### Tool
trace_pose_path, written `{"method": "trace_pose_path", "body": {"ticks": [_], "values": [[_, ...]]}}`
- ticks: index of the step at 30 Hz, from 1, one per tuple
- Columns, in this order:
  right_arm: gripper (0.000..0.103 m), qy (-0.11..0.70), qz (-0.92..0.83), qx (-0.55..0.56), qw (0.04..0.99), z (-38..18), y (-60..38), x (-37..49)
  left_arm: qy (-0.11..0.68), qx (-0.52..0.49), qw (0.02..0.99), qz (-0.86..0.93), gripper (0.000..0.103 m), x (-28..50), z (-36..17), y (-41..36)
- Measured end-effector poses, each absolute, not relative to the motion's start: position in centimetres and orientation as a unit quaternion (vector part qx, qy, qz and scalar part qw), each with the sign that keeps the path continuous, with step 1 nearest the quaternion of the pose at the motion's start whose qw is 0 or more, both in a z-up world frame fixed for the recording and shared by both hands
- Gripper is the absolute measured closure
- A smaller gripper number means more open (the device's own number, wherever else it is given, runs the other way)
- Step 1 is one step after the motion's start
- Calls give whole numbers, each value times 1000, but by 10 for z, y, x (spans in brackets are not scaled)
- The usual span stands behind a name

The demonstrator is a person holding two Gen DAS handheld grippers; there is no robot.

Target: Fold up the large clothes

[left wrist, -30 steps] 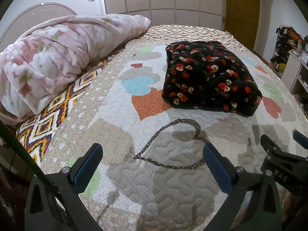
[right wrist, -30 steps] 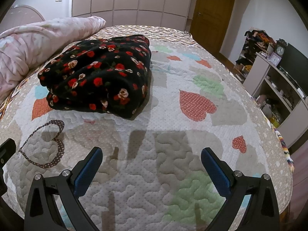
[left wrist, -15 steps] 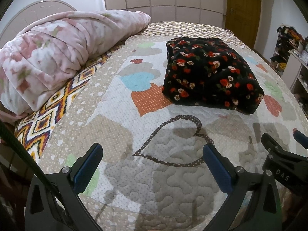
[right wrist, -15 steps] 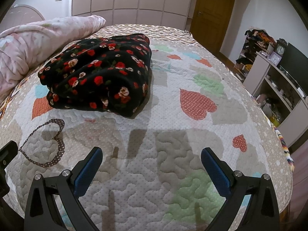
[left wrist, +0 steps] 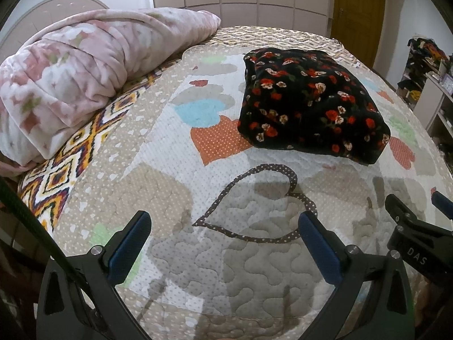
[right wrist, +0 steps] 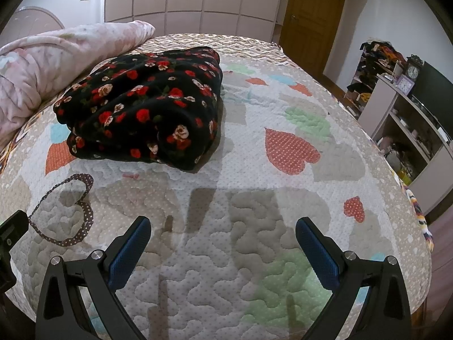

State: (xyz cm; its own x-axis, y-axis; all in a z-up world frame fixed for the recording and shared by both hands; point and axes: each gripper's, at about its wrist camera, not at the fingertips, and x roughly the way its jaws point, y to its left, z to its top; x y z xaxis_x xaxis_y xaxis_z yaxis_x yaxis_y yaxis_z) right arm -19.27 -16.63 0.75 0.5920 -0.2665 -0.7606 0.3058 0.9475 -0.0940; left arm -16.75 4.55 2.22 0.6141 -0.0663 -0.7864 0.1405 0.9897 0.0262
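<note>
Black fleece printed with red and cream roses, the folded garment (left wrist: 311, 107) lay as a thick, squarish bundle on the quilted bedspread (left wrist: 175, 147), well apart from both tools. In the right wrist view the garment (right wrist: 147, 113) showed 2 or 3 stacked layers along its near edge, resting partly over an orange heart patch. A rolled pink blanket (left wrist: 85, 73) lay along the far-left side of the bed, near the garment but not touching it. The left gripper (left wrist: 225, 245) hovered over a dotted brown heart outline on the quilt, its 2 blue-padded fingers (left wrist: 130, 245) spread wide with nothing between them. The right gripper (right wrist: 223, 245) sat just beside it, over pale grey quilting, fingers (right wrist: 317, 255) likewise spread wide and empty. A brown wooden door (right wrist: 311, 19) stood shut beyond the bed, and a shelf unit (right wrist: 407, 130) with a small clock lined the right wall.
</note>
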Motion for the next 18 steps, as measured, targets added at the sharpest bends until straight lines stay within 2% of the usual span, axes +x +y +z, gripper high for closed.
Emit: {"method": "trace_pose_path", "body": {"ticks": [18], "values": [[0,434,-171,8,884,-1,-166,-189,444,39,894,-53,0,-163,15,49]]}}
